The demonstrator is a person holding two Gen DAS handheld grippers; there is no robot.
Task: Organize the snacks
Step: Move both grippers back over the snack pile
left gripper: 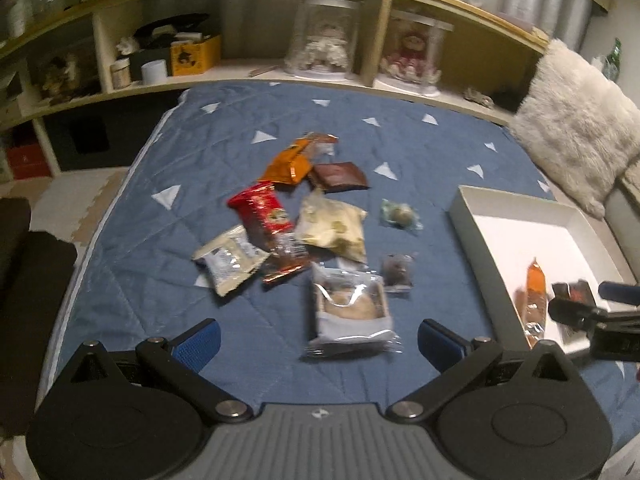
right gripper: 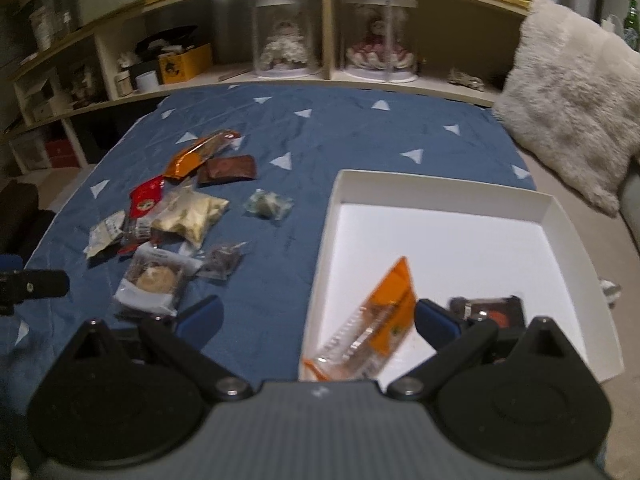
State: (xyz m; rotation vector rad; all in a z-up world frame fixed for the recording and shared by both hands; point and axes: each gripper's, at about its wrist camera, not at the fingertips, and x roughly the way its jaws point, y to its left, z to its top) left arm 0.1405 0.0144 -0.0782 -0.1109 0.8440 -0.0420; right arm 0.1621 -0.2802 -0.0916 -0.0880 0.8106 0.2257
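Note:
Several snack packets lie in a loose heap on the blue quilt [left gripper: 224,152]: an orange pack [left gripper: 289,162], a brown pack [left gripper: 339,176], a red pack [left gripper: 262,212], a cream pack [left gripper: 334,227], a silver pack [left gripper: 230,260] and a clear cookie pack [left gripper: 351,310]. My left gripper [left gripper: 318,340] is open, hovering just short of the cookie pack. A white box [right gripper: 560,216] on the right holds an orange packet [right gripper: 380,320] and a dark packet [right gripper: 492,310]. My right gripper [right gripper: 316,322] is open over the box's near left corner, with the orange packet lying between its fingers.
A low wooden shelf [left gripper: 280,76] with two doll domes, a yellow box and jars runs along the far side of the bed. A fluffy cream cushion [right gripper: 576,96] sits at the right. Two small wrapped sweets [left gripper: 400,214] [left gripper: 396,272] lie between the heap and the box.

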